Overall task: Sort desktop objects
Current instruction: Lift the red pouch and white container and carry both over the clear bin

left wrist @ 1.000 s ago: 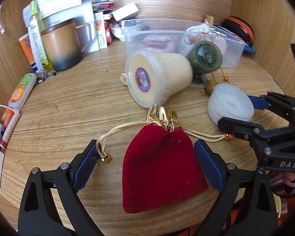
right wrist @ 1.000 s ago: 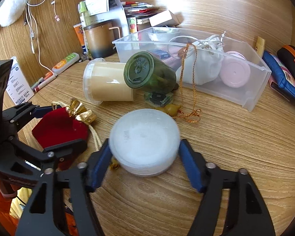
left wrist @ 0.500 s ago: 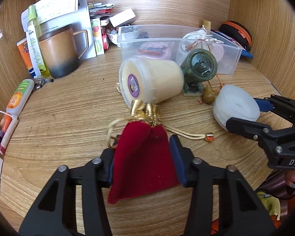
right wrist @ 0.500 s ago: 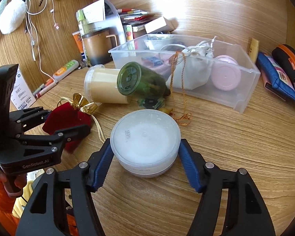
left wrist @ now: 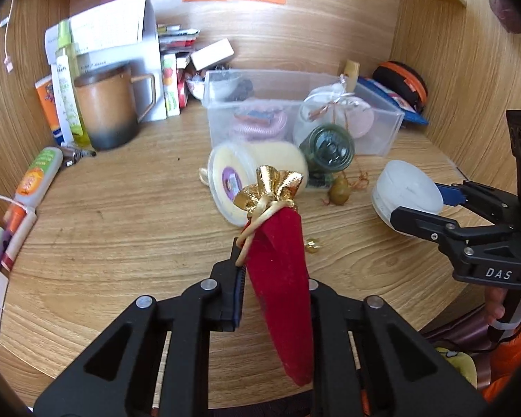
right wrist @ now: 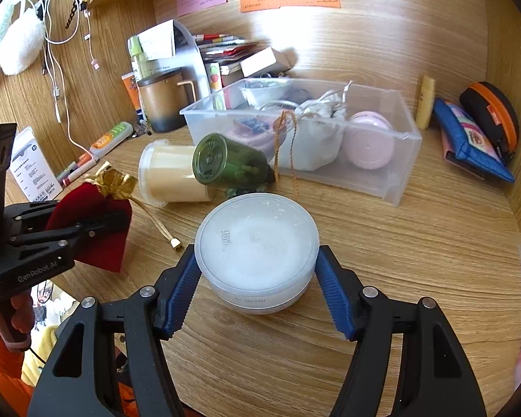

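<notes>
Left tool (left wrist: pixel 272 271) has just clenched on the red velvet drawstring pouch (left wrist: pixel 281 271), right tool (right wrist: pixel 257 278) grips the round white plastic jar (right wrist: pixel 257 246), both just off the bench (right wrist: pixel 416 243), clear plastic bin (right wrist: pixel 403 160) at 12 o'clock, nearer the right.

Bare desk (right wrist: pixel 416 260) right of white round tub (right wrist: pixel 257 257): open lane toward clear bin (right wrist: pixel 404 135). Ahead of tub, tipped cream jar (right wrist: pixel 172 173) and green jar (right wrist: pixel 225 165) block bin's front wall. Bare desk left of red pouch (left wrist: pixel 281 278); mug (left wrist: pixel 104 111) and tubes crowd back-left corner
</notes>
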The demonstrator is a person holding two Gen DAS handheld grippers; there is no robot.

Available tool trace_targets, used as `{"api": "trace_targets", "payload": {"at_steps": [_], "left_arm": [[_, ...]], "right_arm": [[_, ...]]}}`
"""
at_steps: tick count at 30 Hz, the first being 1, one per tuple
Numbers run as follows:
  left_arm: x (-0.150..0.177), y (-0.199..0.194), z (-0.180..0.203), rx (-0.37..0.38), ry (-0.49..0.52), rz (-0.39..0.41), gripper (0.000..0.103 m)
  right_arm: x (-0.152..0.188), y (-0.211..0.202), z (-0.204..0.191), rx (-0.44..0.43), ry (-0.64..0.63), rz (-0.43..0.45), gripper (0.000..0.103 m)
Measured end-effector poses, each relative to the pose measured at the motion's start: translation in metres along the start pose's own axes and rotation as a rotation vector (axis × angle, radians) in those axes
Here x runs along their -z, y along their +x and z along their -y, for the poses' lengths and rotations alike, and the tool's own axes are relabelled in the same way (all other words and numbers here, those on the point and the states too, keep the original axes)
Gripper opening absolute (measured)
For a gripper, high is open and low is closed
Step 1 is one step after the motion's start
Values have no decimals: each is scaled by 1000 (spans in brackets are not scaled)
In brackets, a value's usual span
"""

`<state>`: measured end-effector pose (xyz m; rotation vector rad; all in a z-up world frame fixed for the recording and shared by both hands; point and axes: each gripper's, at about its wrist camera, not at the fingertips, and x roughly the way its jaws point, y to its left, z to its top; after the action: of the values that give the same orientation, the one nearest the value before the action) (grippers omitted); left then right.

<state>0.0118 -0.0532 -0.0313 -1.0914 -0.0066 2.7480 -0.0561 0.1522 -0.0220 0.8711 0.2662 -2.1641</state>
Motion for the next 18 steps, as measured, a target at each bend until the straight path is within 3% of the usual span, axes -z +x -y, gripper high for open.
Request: {"api": "trace_targets", "payload": {"at_steps": [18], "left_arm": [[-54, -21, 13, 76, 8, 132, 14]], "right_arm": [[-22, -33, 28, 91, 28, 78, 63]]}}
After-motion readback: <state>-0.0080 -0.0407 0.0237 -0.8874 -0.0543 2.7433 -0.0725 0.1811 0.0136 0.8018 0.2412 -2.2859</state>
